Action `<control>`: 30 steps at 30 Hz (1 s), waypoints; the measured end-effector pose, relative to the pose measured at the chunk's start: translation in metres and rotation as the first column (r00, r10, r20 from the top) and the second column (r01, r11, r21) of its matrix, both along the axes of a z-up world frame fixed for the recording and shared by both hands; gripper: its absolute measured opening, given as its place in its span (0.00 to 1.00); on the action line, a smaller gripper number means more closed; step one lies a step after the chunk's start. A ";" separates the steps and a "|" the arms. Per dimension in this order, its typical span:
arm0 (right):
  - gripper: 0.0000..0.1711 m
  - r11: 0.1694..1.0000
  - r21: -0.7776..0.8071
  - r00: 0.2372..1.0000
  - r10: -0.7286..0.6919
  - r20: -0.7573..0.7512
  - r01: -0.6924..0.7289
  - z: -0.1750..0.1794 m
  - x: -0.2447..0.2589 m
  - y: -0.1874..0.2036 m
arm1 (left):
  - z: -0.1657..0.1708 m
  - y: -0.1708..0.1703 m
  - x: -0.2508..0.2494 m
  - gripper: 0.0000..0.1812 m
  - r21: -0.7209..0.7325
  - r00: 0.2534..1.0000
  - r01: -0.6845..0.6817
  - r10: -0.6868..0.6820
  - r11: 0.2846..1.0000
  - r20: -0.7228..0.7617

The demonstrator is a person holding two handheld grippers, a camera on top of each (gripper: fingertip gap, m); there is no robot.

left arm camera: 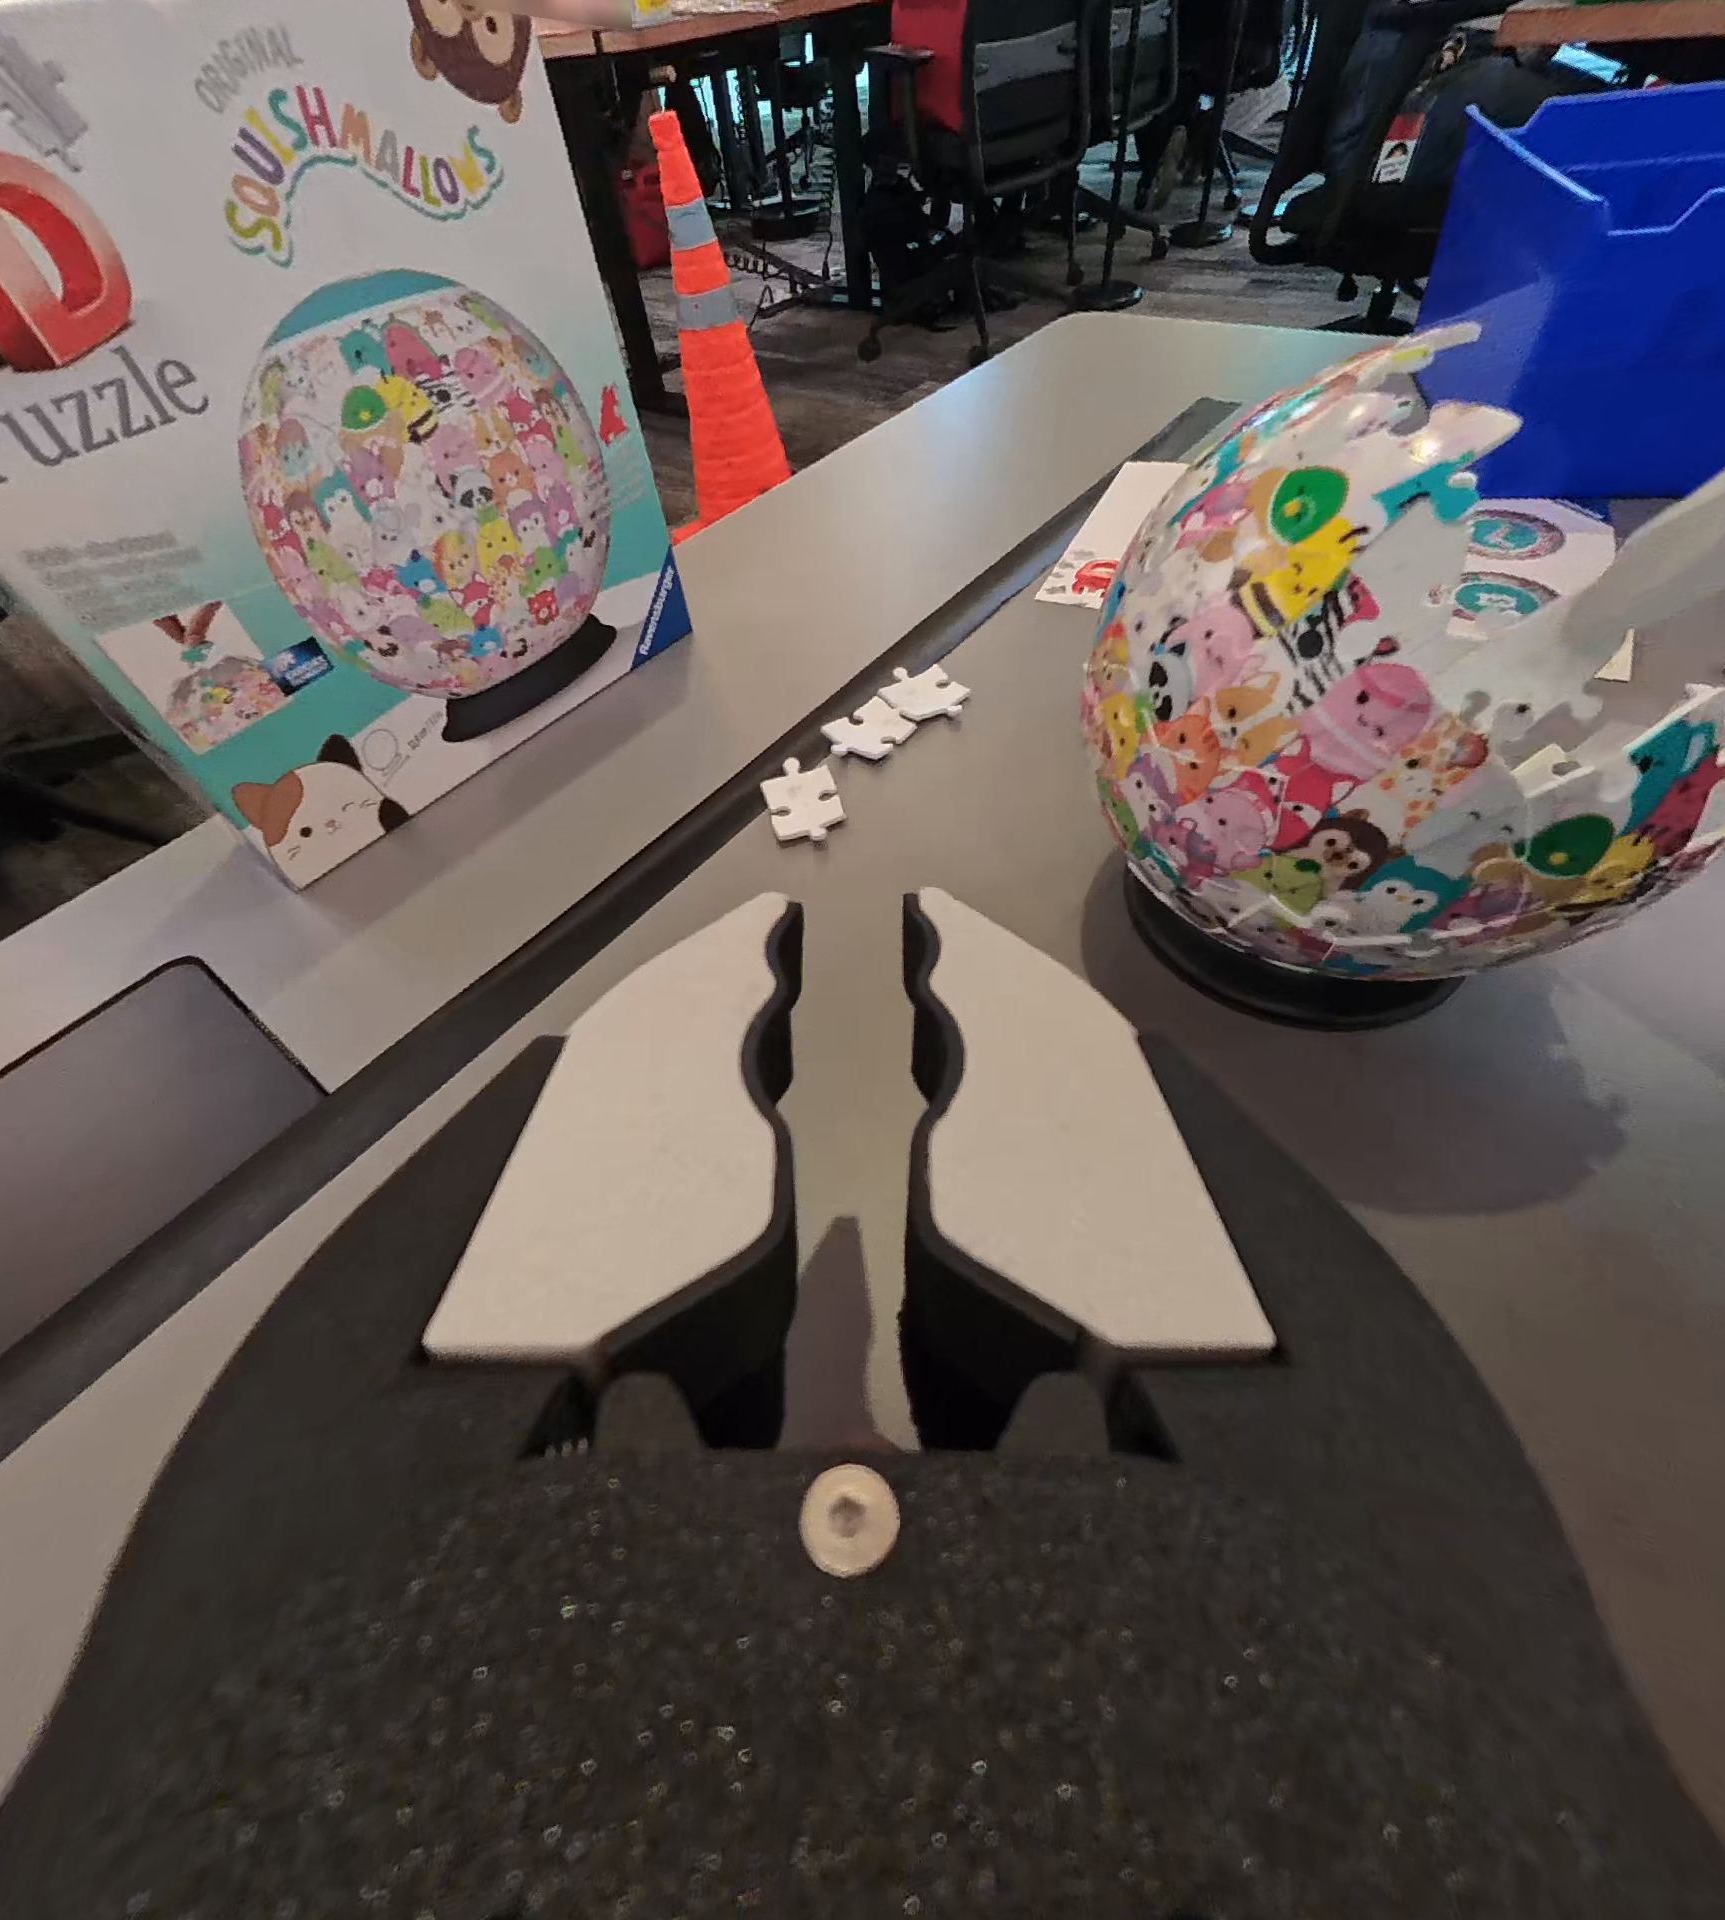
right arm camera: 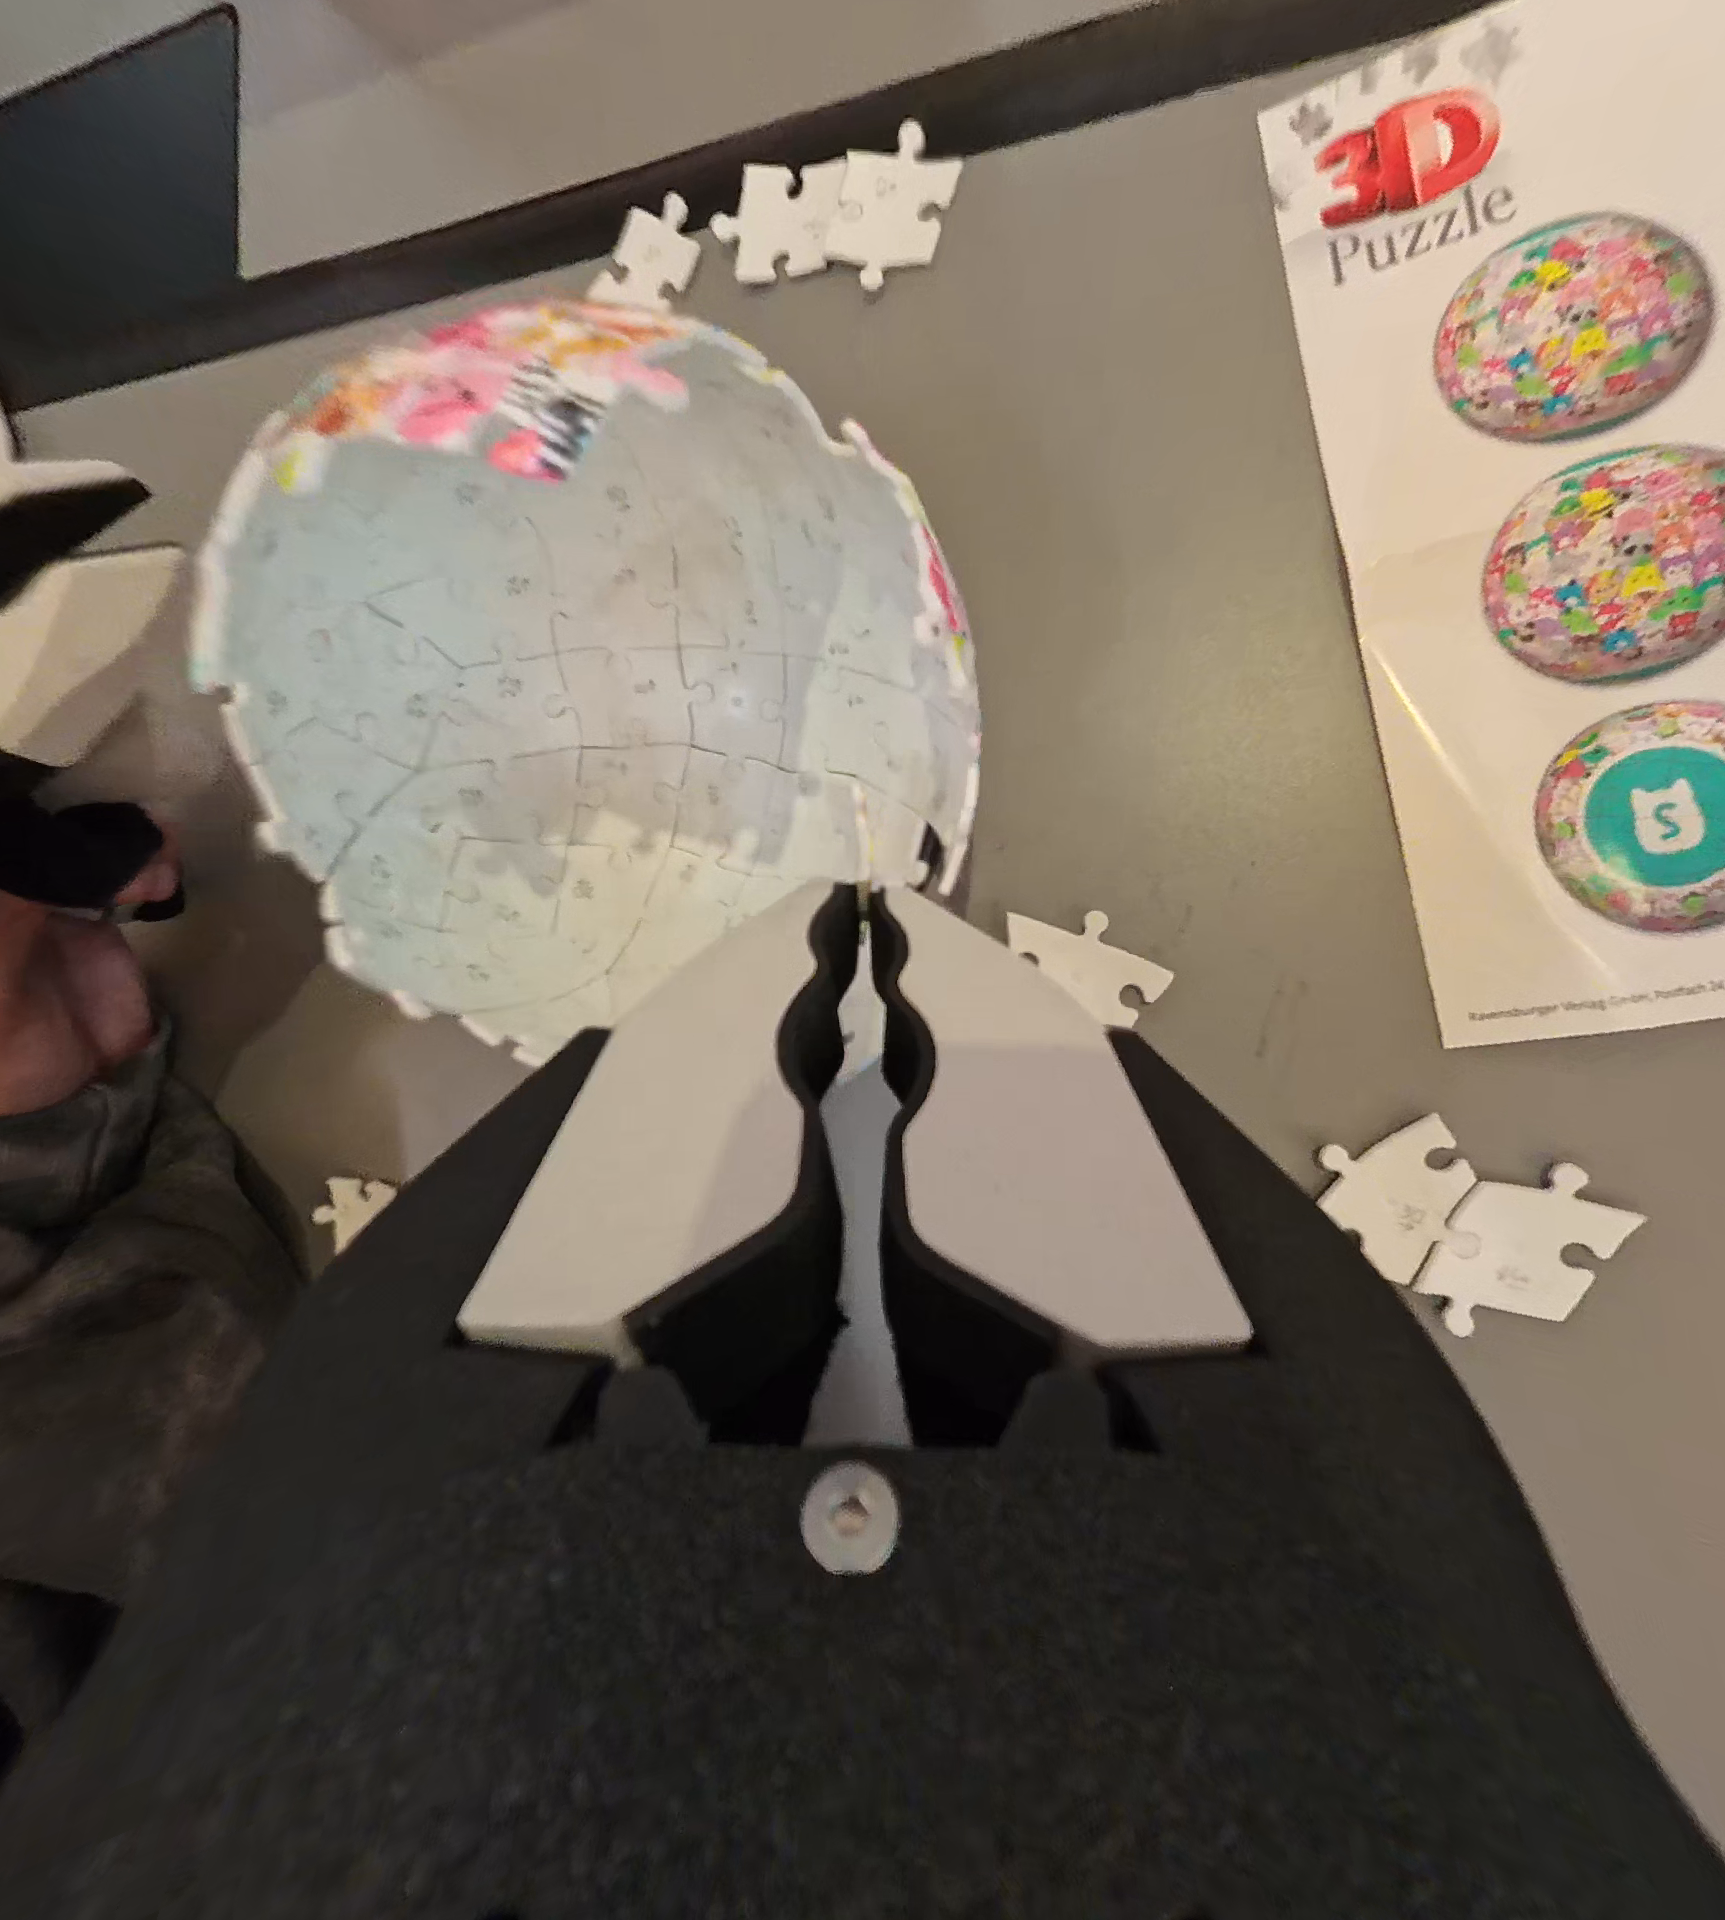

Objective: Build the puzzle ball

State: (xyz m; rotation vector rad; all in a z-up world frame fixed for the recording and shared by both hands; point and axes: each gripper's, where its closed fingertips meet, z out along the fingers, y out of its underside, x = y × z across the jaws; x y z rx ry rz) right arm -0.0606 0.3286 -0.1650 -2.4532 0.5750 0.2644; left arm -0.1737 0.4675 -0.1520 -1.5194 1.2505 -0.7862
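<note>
On its black stand (left arm camera: pixel 1284 987), puzzle ball (left arm camera: pixel 1336 707) gapes open, hollow

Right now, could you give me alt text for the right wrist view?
The right gripper, nearly shut, pinches the rim of a half-built puzzle ball whose pale inside faces the camera. Loose white puzzle pieces and an instruction sheet lie around it on the grey table.
</note>
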 end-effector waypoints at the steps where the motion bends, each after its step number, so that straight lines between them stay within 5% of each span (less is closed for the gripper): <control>1: 0.01 1.000 0.022 1.000 0.012 -0.007 -0.012 0.007 -0.002 0.000 | 0.000 0.000 0.000 0.10 0.000 1.000 0.001 -0.001 1.000 -0.003; 8: 0.01 0.926 0.165 0.926 0.299 0.233 -0.340 0.043 -0.011 -0.045 | -0.001 -0.002 0.002 0.10 0.006 1.000 0.010 -0.010 1.000 -0.006; 11: 0.01 0.836 0.163 0.851 0.520 0.073 -0.524 0.013 -0.043 -0.087 | -0.004 -0.002 0.003 0.10 0.004 1.000 0.014 -0.014 1.000 -0.018; 15: 0.01 0.825 0.217 0.794 0.563 -0.229 -0.522 -0.013 -0.071 -0.111 | -0.005 -0.003 0.004 0.10 0.006 1.000 0.022 -0.022 1.000 -0.022; 21: 0.09 0.829 0.209 0.798 0.557 -0.230 -0.518 -0.030 -0.065 -0.095 | -0.005 -0.005 0.005 0.10 0.019 0.999 0.026 -0.025 0.999 -0.028; 24: 0.16 0.784 0.184 0.773 0.618 -0.141 -0.593 -0.030 -0.061 -0.094 | -0.005 -0.005 0.006 0.10 0.024 0.999 0.027 -0.026 0.999 -0.031; 26: 0.17 0.705 0.201 0.727 0.684 0.058 -0.680 -0.013 -0.055 -0.084 | -0.006 -0.005 0.006 0.10 0.030 0.999 0.027 -0.026 0.999 -0.036; 28: 0.24 0.578 0.115 0.571 0.720 0.394 -0.808 0.002 -0.042 -0.066 | -0.007 -0.004 0.006 0.10 0.036 0.999 0.027 -0.025 0.999 -0.041; 30: 0.23 0.492 -0.107 0.331 0.715 0.616 -0.864 0.011 -0.028 -0.053 | -0.008 -0.005 0.007 0.10 0.044 0.999 0.027 -0.025 0.999 -0.047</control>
